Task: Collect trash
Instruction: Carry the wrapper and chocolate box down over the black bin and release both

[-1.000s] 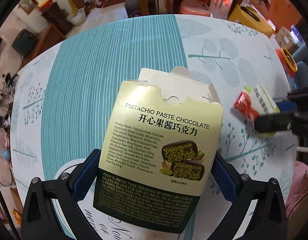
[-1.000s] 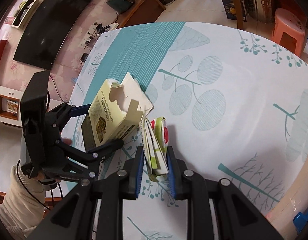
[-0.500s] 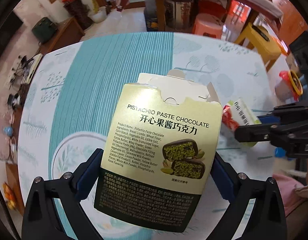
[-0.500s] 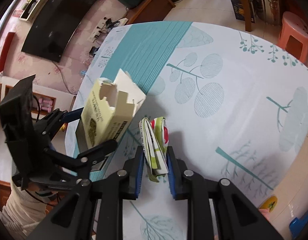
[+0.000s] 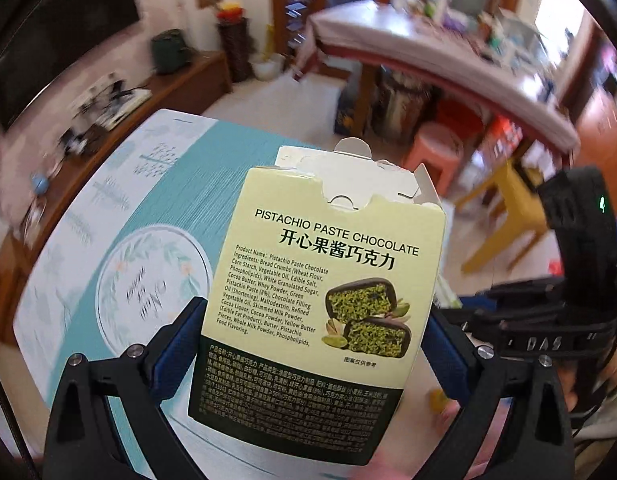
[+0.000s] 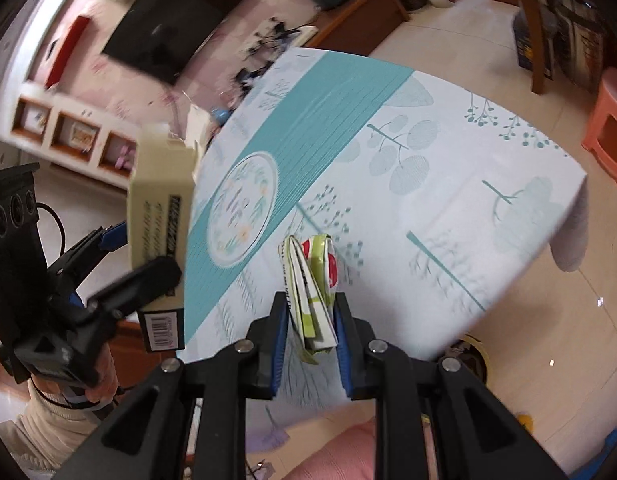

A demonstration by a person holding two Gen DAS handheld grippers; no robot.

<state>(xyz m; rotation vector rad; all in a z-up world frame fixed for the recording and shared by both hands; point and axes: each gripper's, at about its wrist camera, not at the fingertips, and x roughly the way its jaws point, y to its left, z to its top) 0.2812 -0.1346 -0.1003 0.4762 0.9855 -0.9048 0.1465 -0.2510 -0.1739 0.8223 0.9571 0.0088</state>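
The left gripper has its fingers clenched on the sides of an opened pistachio paste chocolate box, held upright in the air above the surface with its teal-striped leaf-print cloth. The right gripper pinches a folded green, white and red snack wrapper between its fingers, also clear of the surface.

Both grippers are matte black plastic with triangular cut-outs in the arms, silver screws at the joints and blue pads lining the fingers — the left gripper, the right gripper. At lower left of the right wrist view, a cream knitted sleeve — a thin black cable loops above.
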